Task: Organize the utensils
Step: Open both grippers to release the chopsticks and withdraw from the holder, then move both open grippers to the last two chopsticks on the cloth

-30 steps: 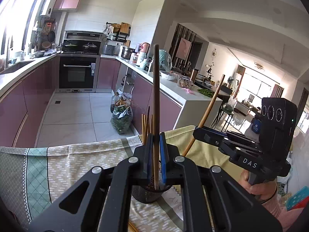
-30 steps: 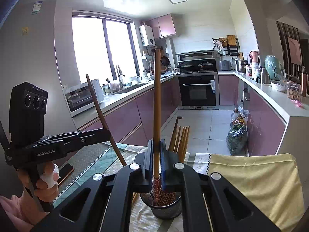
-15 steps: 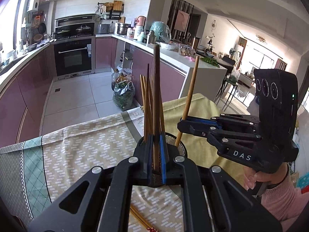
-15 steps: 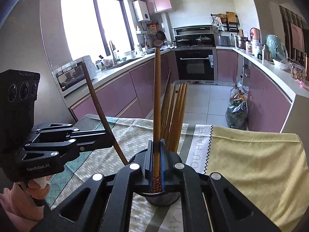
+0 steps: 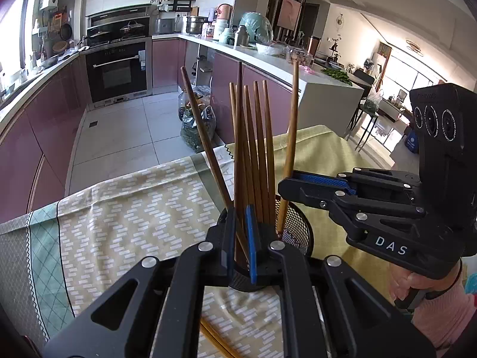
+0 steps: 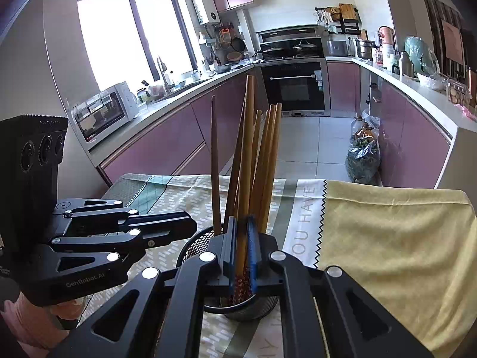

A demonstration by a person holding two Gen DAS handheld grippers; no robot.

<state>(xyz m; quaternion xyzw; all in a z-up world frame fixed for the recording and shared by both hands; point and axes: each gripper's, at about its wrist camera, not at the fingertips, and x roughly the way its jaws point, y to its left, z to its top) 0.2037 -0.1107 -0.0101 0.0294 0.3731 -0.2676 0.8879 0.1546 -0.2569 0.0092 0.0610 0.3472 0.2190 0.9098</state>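
Tablecloth (image 6: 387,226), lower frame, reads "YOU HAVE". Mesh holder (image 5: 298,223), centre-bottom, carries chopsticks w/ long axes near upright, tips up. Your left gripper (image 5: 241,238), marked "GenRoboLAI" in the right-wrist view, is clamped on a dark chopstick (image 5: 238,149); your right gripper (image 6: 241,244), marked "DAS", is clamped on a lighter chopstick (image 6: 247,149), both standing in the holder.

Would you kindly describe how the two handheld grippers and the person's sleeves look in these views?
Both the left gripper and the right gripper are matte black linkages with silver rivets, blue finger pads and a boxy three-lens module. The left reads "GenRoboAI", the right "DAS". Pink knit sleeves cover both wrists.
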